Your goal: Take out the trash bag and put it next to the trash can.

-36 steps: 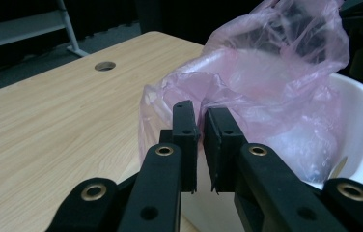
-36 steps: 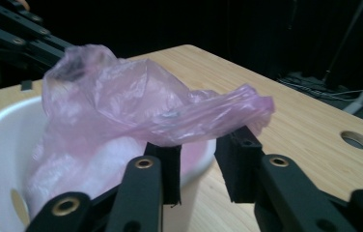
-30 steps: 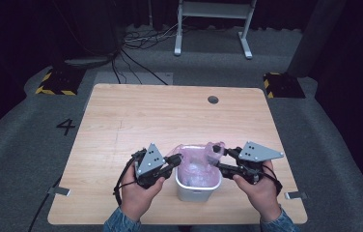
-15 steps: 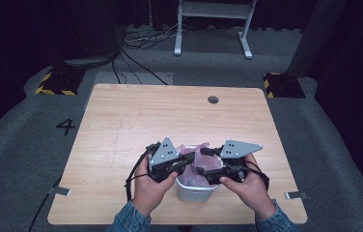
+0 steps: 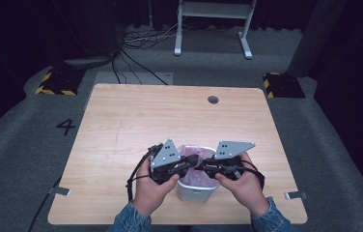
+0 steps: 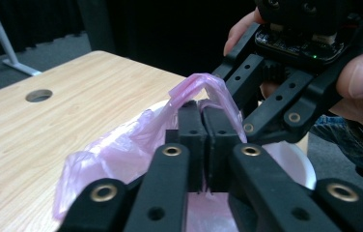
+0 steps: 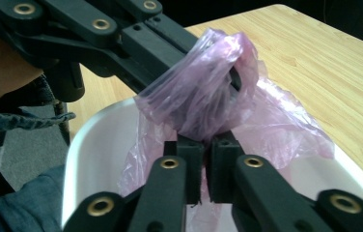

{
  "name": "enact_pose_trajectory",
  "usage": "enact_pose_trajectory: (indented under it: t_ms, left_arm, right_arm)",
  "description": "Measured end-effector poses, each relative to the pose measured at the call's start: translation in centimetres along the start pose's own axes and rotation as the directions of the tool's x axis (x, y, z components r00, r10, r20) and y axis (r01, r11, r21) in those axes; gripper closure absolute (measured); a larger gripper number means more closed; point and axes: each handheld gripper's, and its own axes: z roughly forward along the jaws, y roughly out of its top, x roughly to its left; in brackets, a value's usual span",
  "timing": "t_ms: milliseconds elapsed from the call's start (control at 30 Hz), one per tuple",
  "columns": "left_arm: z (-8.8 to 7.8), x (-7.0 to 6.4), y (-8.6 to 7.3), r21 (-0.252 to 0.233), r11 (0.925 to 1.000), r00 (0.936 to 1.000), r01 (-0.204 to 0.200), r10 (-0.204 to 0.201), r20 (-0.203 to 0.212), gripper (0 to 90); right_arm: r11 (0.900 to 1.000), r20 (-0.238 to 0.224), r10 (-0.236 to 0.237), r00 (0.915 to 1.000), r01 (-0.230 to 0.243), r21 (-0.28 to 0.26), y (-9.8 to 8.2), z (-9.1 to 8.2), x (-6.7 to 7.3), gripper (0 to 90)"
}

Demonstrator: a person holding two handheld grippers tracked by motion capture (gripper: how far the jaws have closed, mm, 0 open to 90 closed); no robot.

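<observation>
A small white bin (image 5: 196, 191) lined with a pink plastic bag (image 5: 191, 151) stands near the table's front edge. Above the bin's middle, my left gripper (image 5: 189, 162) and right gripper (image 5: 203, 166) meet tip to tip. In the left gripper view, the left gripper (image 6: 206, 121) pinches a fold of the bag (image 6: 121, 145); its jaws have just eased open slightly with the film still clamped. In the right gripper view, the right gripper (image 7: 207, 140) has just closed its jaws on the bunched bag (image 7: 276, 121) over the bin (image 7: 92, 145). The left gripper (image 7: 232, 77) faces it.
The wooden table (image 5: 170, 116) has a round cable hole (image 5: 213, 99) at the back right. Tape tabs (image 5: 60, 191) mark its front corners. A metal stand (image 5: 213, 19) and cables lie on the floor beyond.
Both hands have moved inward from the bin's sides and now meet over its middle. The right gripper's jaws have shut on the bag's gathered top.
</observation>
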Motion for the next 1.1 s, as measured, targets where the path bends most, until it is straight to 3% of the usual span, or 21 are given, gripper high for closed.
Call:
enact_pose_trajectory:
  t_ms: [100,233,400,600,700,767,900,1100]
  left_arm:
    - [-0.6,0.0,-0.4,-0.01,0.9999,0.9993,-0.004,0.004,-0.038,70.4]
    - [-1.6,0.1,-0.9,-0.035,0.9994,0.9985,0.007,-0.009,-0.054,56.7]
    - [-3.6,-0.3,-1.6,-0.043,0.9981,0.9911,-0.045,0.039,-0.127,36.7]
    - [-4.9,-0.4,-3.3,-0.017,0.9994,0.9868,-0.031,0.028,-0.159,34.7]
    - [-4.8,-0.3,-4.3,0.006,1.0,0.9906,0.0,0.001,-0.137,39.5]
    - [-4.5,-0.4,-4.6,-0.011,0.9998,0.9939,0.014,-0.015,-0.109,43.2]
    - [-4.4,-0.7,-4.6,-0.01,1.0,0.9947,0.0,0.0,-0.103,45.4]
    - [-4.2,-0.7,-4.8,-0.028,0.9996,0.9954,0.007,-0.01,-0.095,47.5]
  right_arm:
    - [1.0,0.005,-0.005,1.0,0.005,-0.01,-0.1,-0.1,0.0,88.9]
    - [1.0,0.006,-0.003,1.0,0.004,-0.021,-0.1,-0.3,-0.1,89.2]
    - [0.999,0.009,-0.003,1.0,0.003,-0.038,0.0,-0.7,-0.1,89.3]
    - [0.999,0.006,-0.006,1.0,0.007,-0.054,0.1,-1.0,-0.1,89.5]
    - [0.998,0.005,-0.007,1.0,0.007,-0.06,0.2,-1.0,-0.2,89.5]
    - [0.998,0.004,-0.009,0.9999,0.01,-0.065,0.2,-1.0,-0.2,89.5]
    - [0.997,0.006,-0.015,0.9999,0.015,-0.08,0.6,-1.3,-0.2,89.5]
    - [0.995,0.012,-0.028,0.9995,0.029,-0.1,1.3,-1.7,-0.3,89.5]
